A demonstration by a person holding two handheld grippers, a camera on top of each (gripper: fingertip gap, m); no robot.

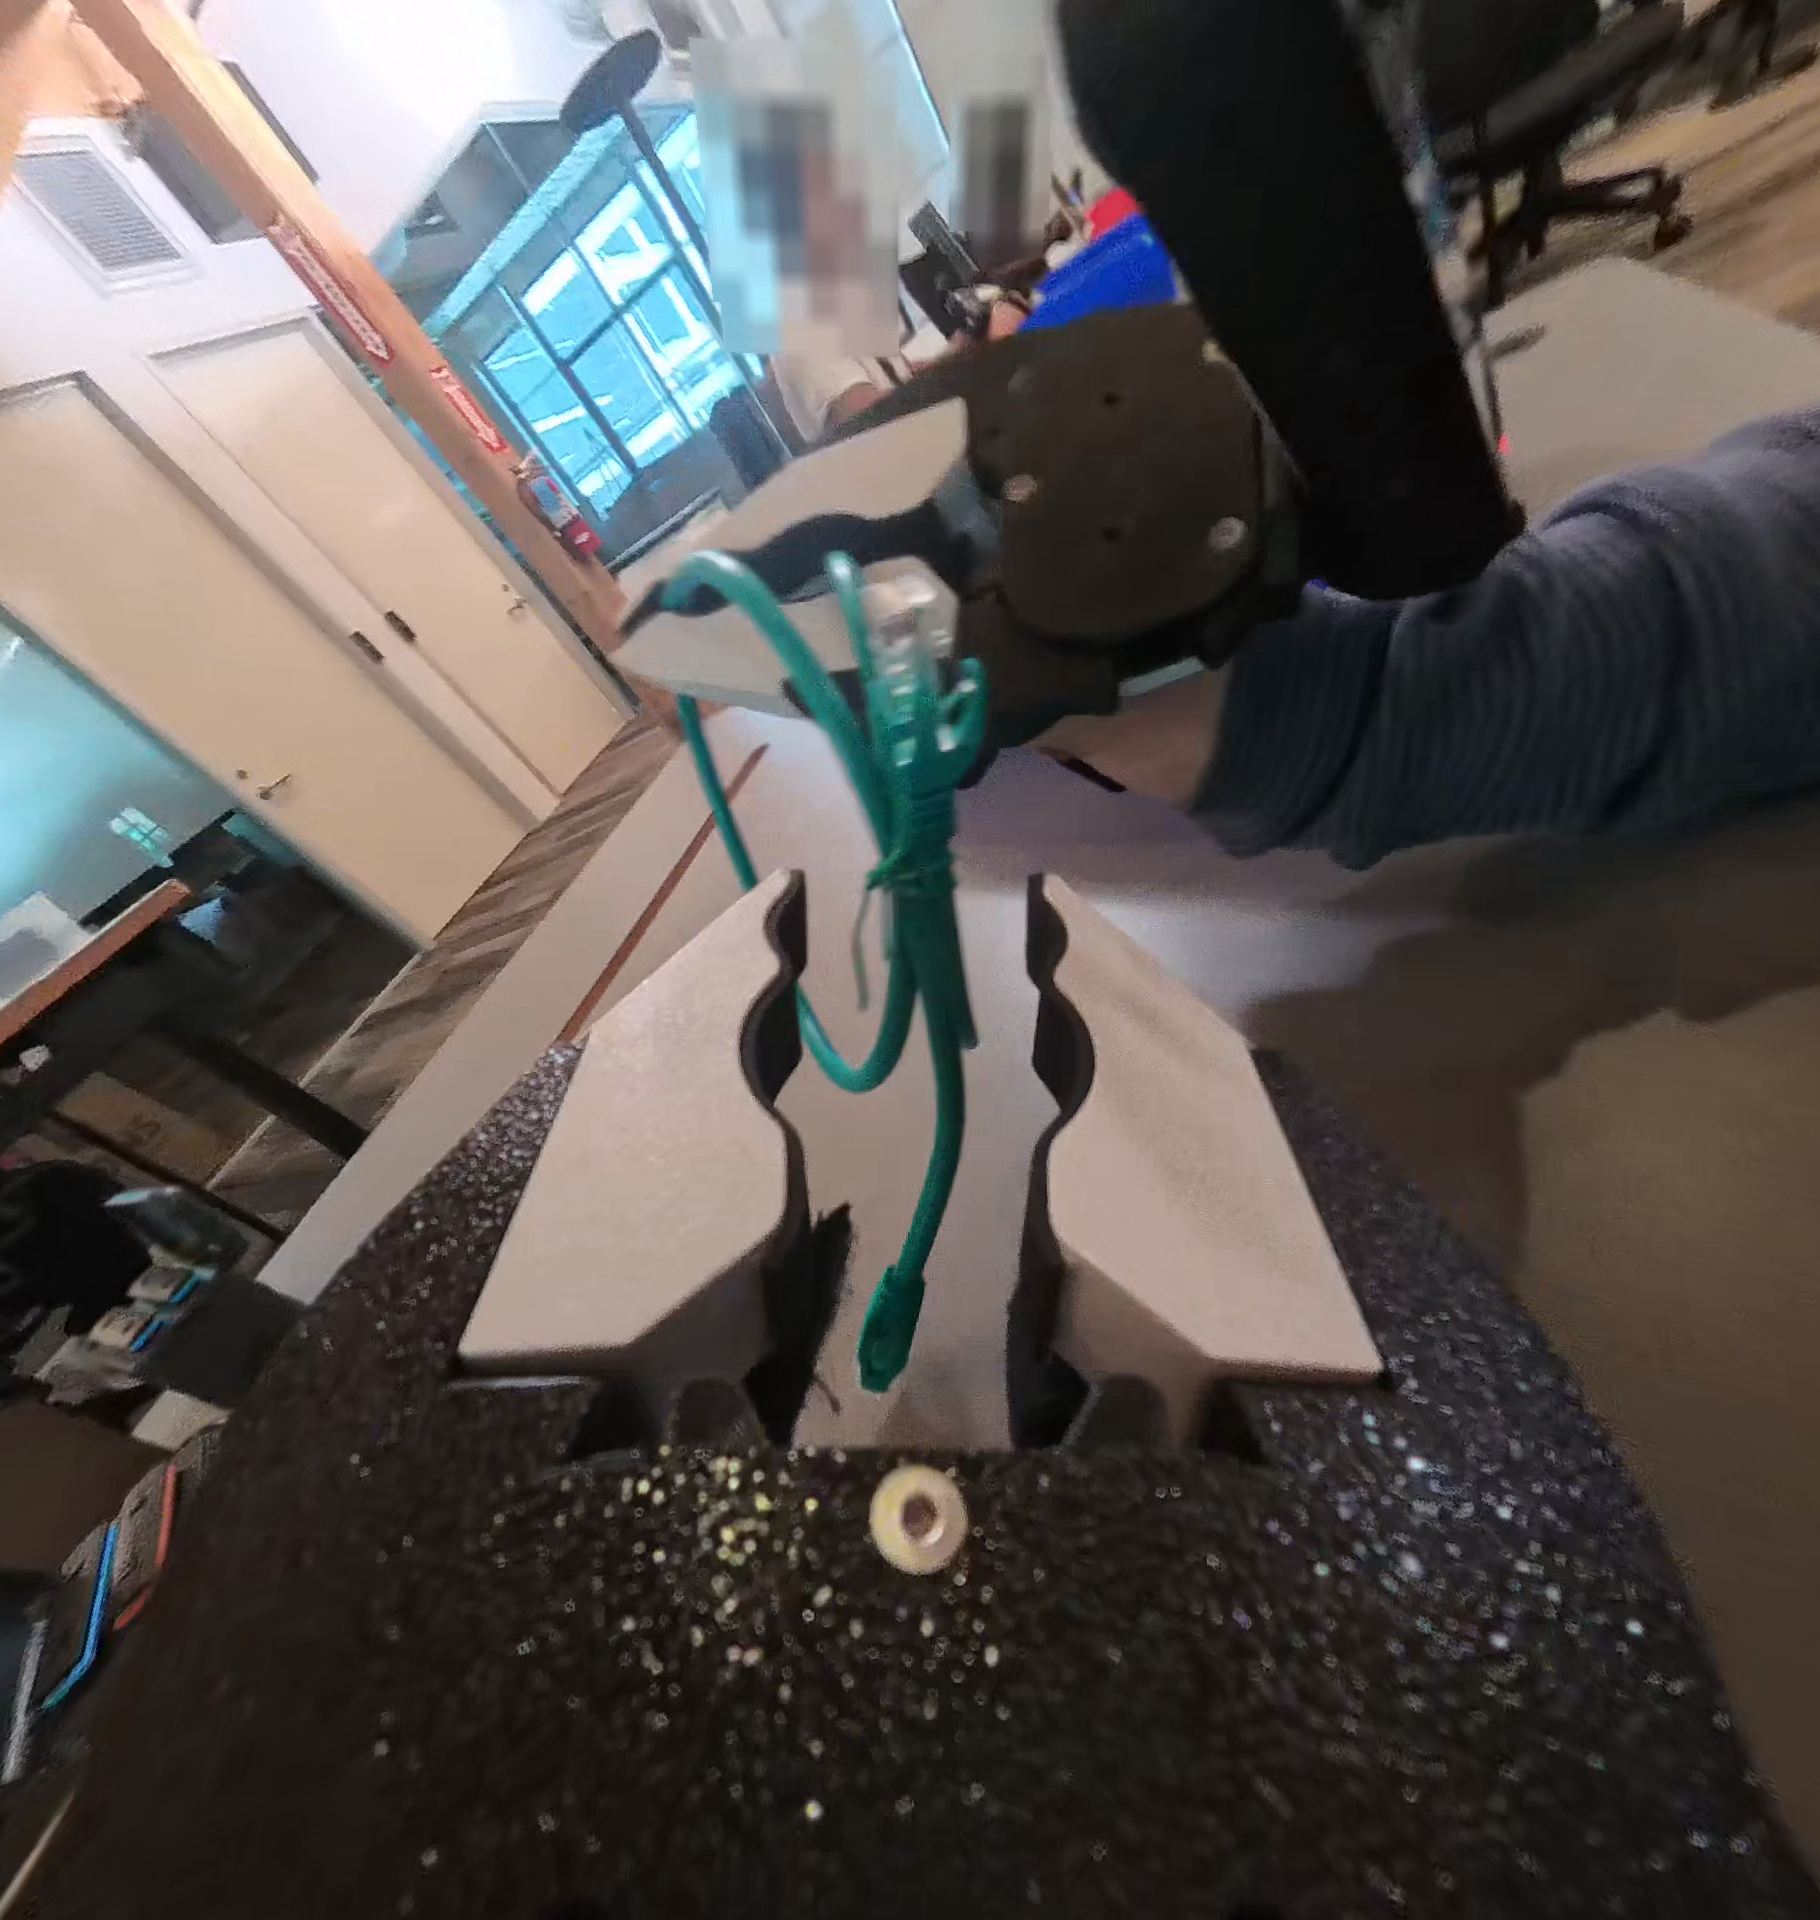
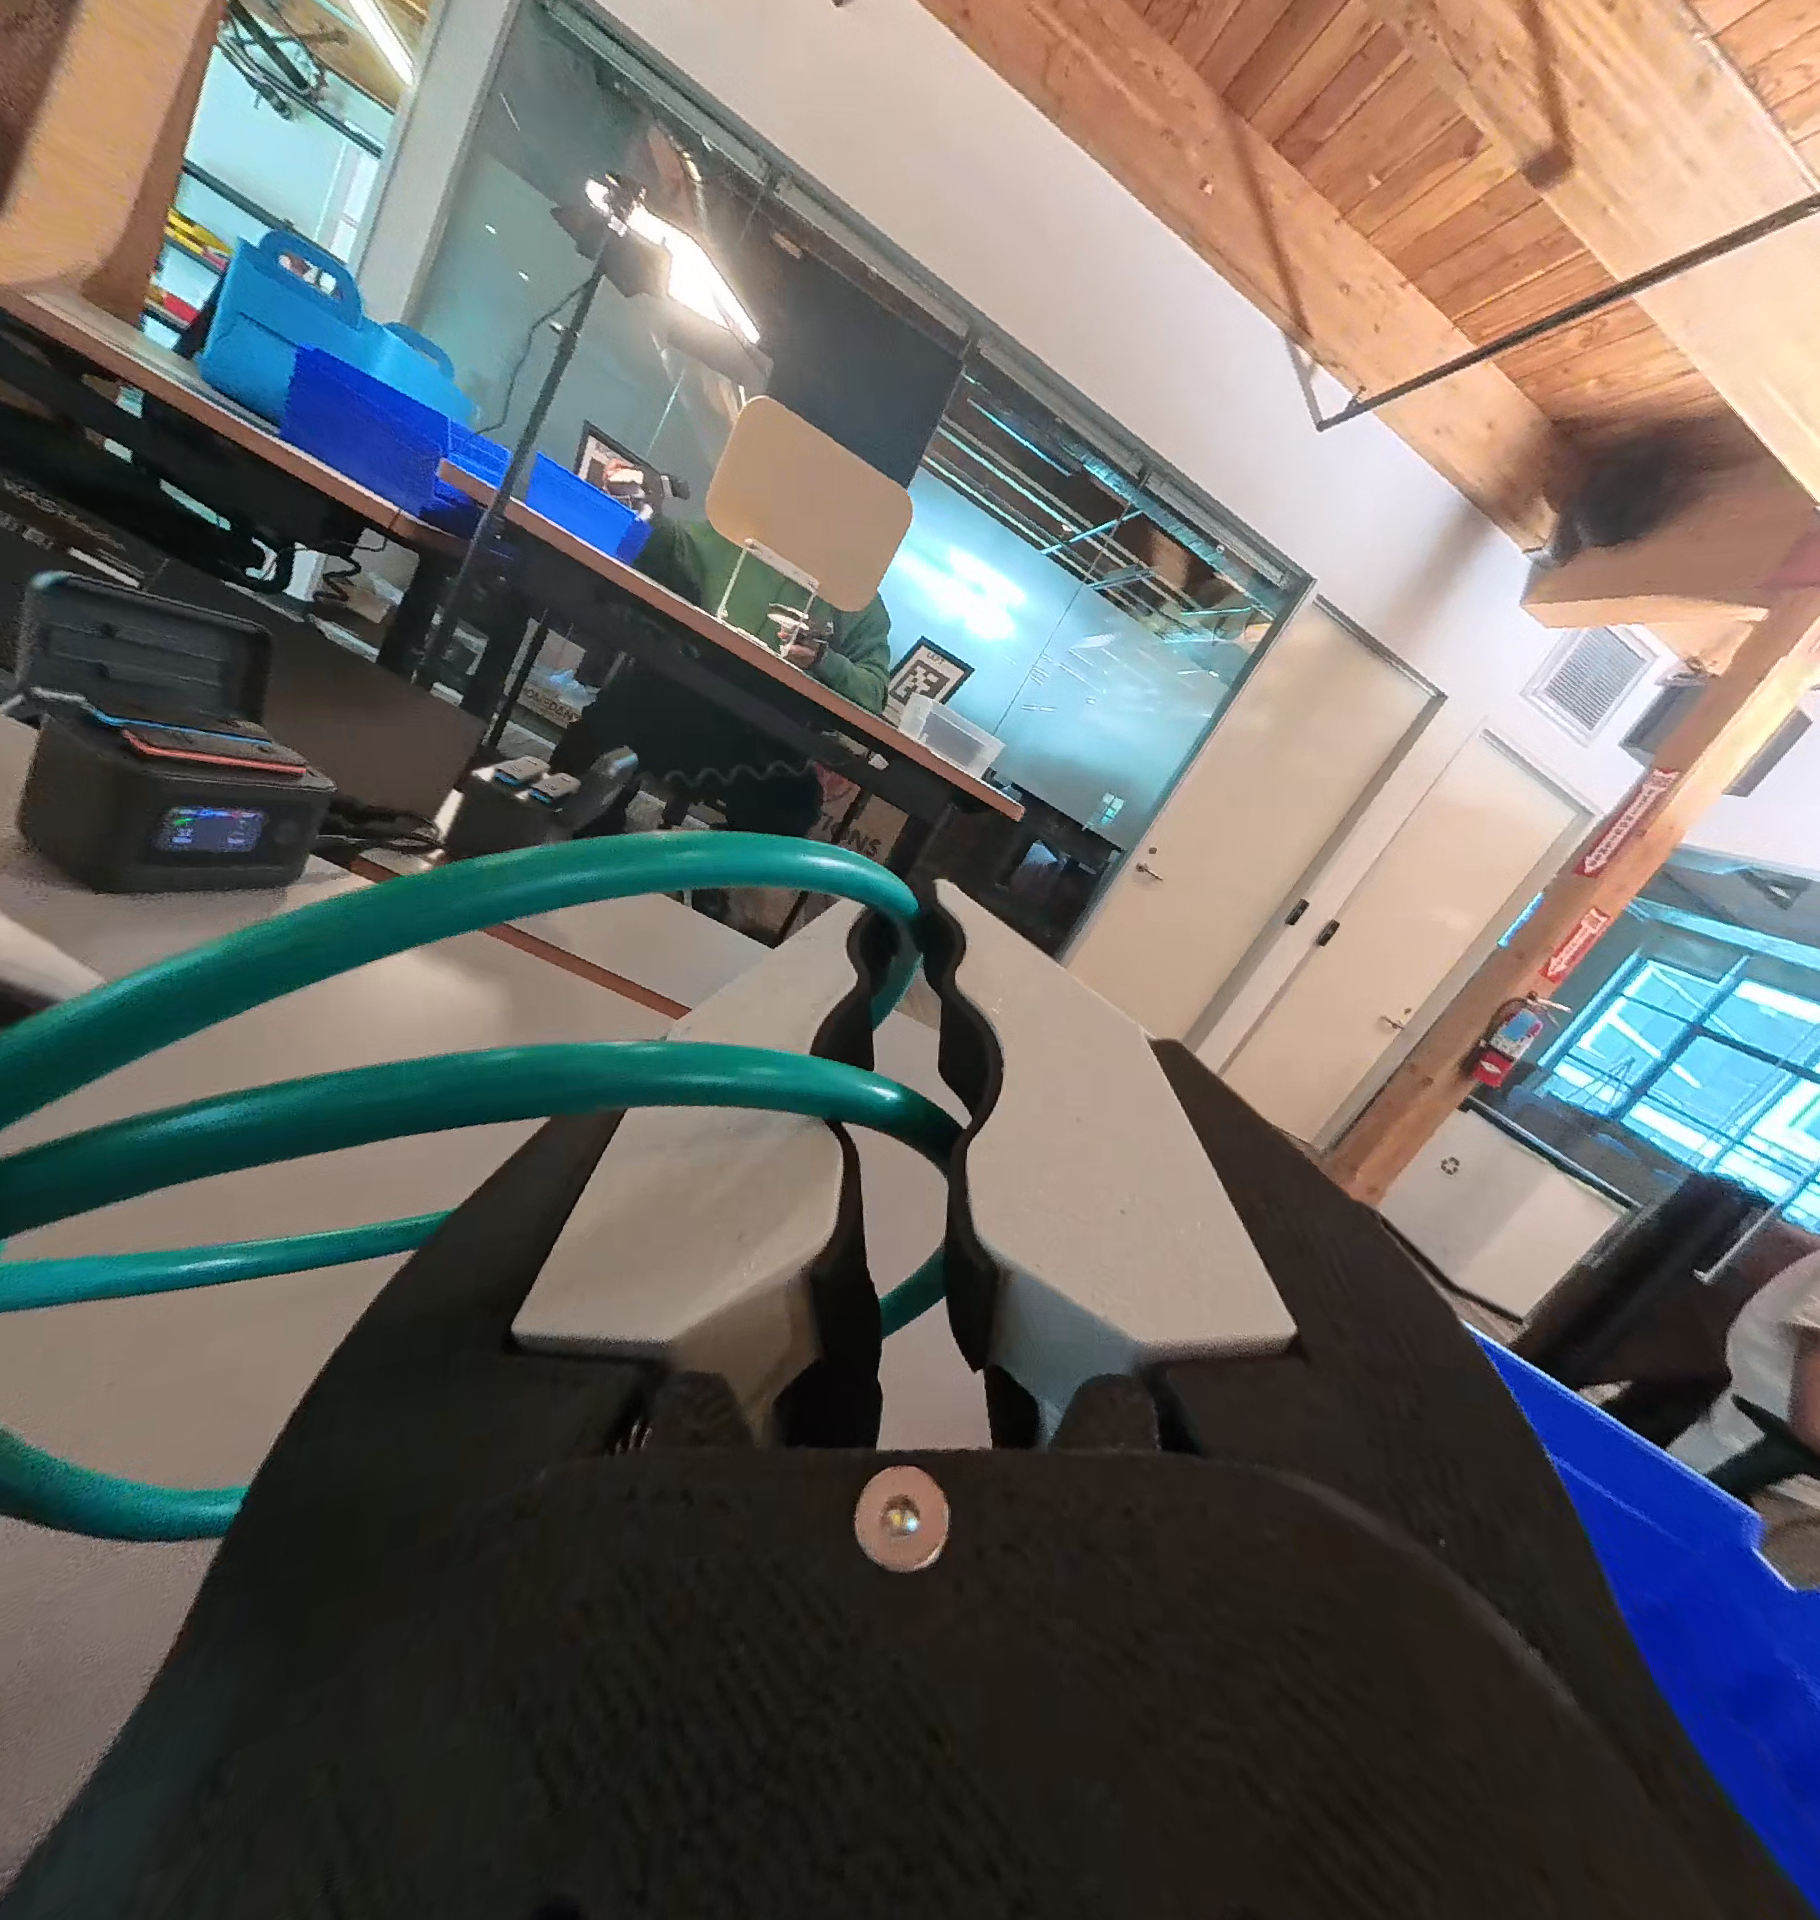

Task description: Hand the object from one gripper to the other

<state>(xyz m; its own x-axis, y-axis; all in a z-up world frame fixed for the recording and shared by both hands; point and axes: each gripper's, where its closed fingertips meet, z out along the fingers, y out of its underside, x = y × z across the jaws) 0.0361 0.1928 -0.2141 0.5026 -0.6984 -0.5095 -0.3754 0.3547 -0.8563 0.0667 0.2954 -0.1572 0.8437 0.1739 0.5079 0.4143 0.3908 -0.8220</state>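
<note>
A green network cable (image 1: 945,1143), tied in a bundle with clear plugs at its top, hangs in mid-air. In the left wrist view it dangles between the two grey fingers of my left gripper (image 1: 916,890), which is open and does not touch it. My right gripper (image 1: 667,629) shows farther off above it, holding the cable's upper loops. In the right wrist view my right gripper (image 2: 911,909) is shut on the cable (image 2: 470,1091), whose loops pass between its fingers and curve off to the left.
A grey table (image 1: 1612,1299) lies below both grippers. A person's blue sleeve (image 1: 1560,644) holds the right gripper. A black case with a lit screen (image 2: 179,810) stands on the table at left. A blue bin (image 2: 1716,1621) is at lower right. There is about 12 cm between the tips of the two grippers.
</note>
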